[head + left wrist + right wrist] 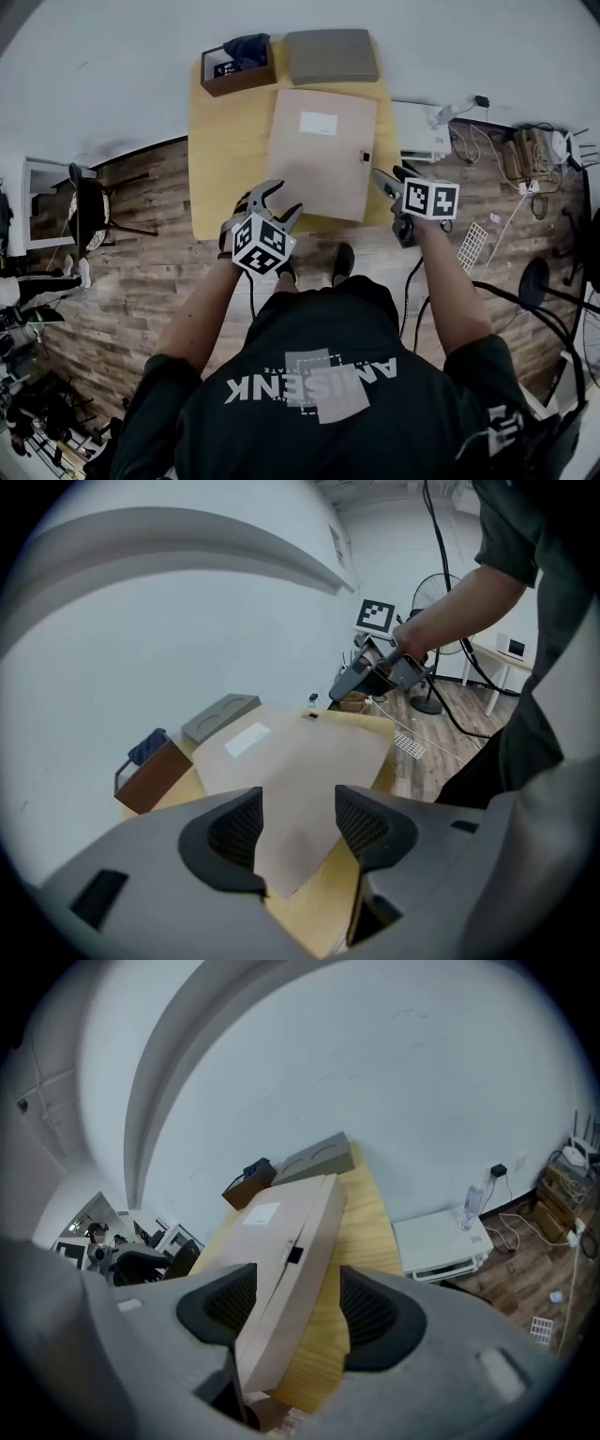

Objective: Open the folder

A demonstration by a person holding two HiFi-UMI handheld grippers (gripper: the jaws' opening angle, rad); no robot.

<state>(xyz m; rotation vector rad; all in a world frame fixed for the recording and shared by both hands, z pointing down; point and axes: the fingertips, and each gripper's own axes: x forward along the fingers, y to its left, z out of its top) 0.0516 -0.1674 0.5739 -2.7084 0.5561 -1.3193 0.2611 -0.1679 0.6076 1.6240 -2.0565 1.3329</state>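
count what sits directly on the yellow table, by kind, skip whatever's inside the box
brown folder: 1
grey case: 1
wooden box: 1
total: 3

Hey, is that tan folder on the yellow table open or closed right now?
Closed: the folder lies flat with its cover down, and the black clasp sits at its edge.

Upside-down white lettering, seemingly "AMISENK", on the person's dark shirt [281,347]; the label [318,123] on the folder [323,178] is unreadable
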